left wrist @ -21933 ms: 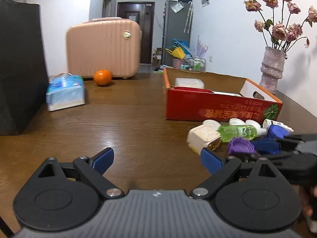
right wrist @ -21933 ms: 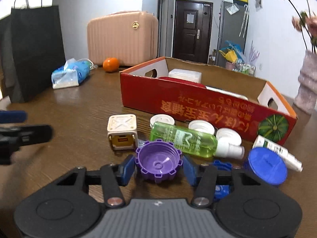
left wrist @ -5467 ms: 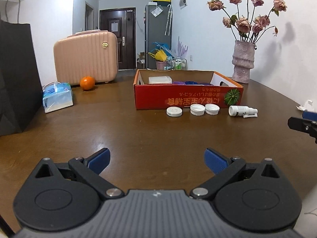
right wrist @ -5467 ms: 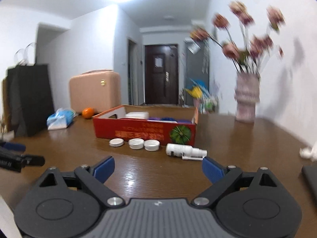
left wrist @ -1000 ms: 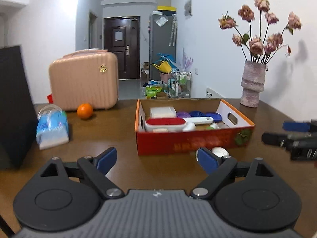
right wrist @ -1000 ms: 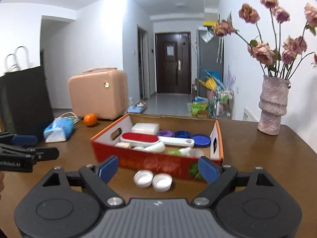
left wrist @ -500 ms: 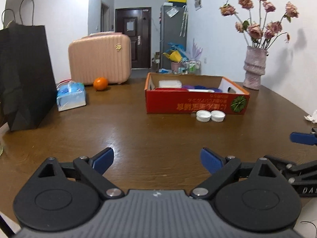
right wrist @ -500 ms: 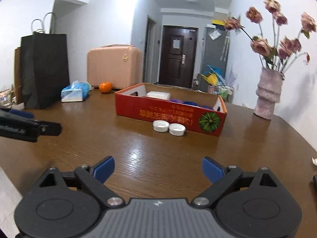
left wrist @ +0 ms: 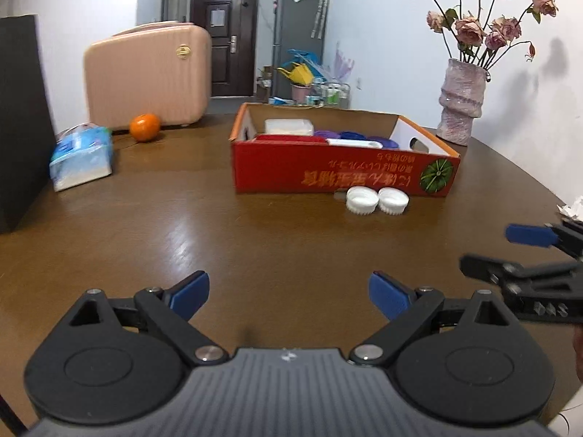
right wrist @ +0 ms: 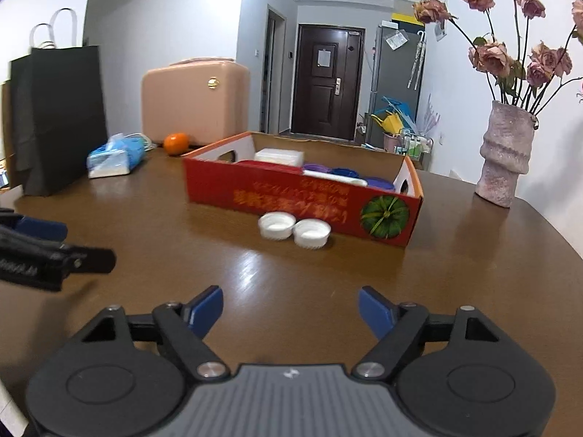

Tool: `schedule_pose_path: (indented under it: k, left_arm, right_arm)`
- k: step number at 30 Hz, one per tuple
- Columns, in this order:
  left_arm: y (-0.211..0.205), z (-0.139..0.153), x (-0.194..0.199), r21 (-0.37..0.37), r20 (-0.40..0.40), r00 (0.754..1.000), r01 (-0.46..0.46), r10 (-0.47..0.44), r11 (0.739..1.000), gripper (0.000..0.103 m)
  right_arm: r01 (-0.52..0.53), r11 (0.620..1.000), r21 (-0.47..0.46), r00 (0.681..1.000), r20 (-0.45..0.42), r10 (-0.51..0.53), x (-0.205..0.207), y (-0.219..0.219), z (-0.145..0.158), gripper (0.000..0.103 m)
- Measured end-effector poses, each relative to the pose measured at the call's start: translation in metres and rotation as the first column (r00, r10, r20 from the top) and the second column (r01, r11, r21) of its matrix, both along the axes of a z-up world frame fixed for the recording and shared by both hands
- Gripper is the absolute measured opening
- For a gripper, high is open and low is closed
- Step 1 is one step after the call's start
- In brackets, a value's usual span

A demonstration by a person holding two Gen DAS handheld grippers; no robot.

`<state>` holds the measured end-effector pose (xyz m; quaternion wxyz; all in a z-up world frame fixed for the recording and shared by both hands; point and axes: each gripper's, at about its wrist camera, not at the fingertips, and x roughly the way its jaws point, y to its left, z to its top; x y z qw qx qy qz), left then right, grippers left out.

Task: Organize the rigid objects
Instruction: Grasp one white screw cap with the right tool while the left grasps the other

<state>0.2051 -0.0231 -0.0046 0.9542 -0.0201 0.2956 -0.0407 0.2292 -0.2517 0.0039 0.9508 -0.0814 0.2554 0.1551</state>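
Both grippers sank nearer the surface (left wrist: 255,240), jaws wide and empty, right gripper's (right wrist: 290,309) just narrowing; white caps (right wrist: 293,231) are light, rigid: pinch across rims.

The left gripper (left wrist: 288,287) points forward and down, its jaws spread wide with nothing between them. The right gripper (right wrist: 290,308) sits just to its right, angled likewise; its jaws have just been closing but stand apart, nothing between the blue pads (right wrist: 373,311).
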Motion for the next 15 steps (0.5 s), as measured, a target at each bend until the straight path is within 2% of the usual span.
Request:
schedule_pose_path:
  k: [2,4,9,12,13,14,15]
  left_arm:
    - [-0.004,0.003,0.02,0.001,0.003,1.0,0.026,-0.026,1.0,0.096]
    - [-0.009,0.004,0.039,-0.002,-0.002,0.999,0.048,-0.048,0.999,0.095]
    - [-0.023,0.0,0.081,0.024,-0.038,0.995,0.093,-0.092,0.995,0.09]
    - [-0.033,-0.005,0.102,0.033,-0.055,0.991,0.122,-0.12,0.992,0.088]
    - [-0.037,-0.007,0.11,0.042,-0.063,0.99,0.129,-0.126,0.991,0.088]
    - [-0.04,-0.009,0.116,0.051,-0.071,0.989,0.131,-0.127,0.99,0.088]
    - [-0.045,-0.011,0.123,0.057,-0.074,0.989,0.134,-0.13,0.989,0.088]
  right_arm:
    - [0.003,1.0,0.005,1.0,-0.007,-0.003,0.029,-0.001,0.001,0.076]
    - [0.005,1.0,-0.005,0.998,-0.061,-0.005,0.061,0.0,-0.002,0.075]
    - [-0.045,0.999,-0.023,0.991,-0.126,0.042,0.124,0.011,-0.014,0.067]
    - [-0.06,0.998,0.013,0.982,-0.177,0.062,0.156,0.016,-0.024,0.055]
    - [-0.061,0.998,0.024,0.979,-0.192,0.064,0.164,0.017,-0.027,0.044]
    - [-0.062,0.998,0.027,0.978,-0.196,0.066,0.168,0.018,-0.029,0.039]
    - [-0.065,0.997,0.027,0.98,-0.187,0.069,0.17,0.018,-0.03,0.039]
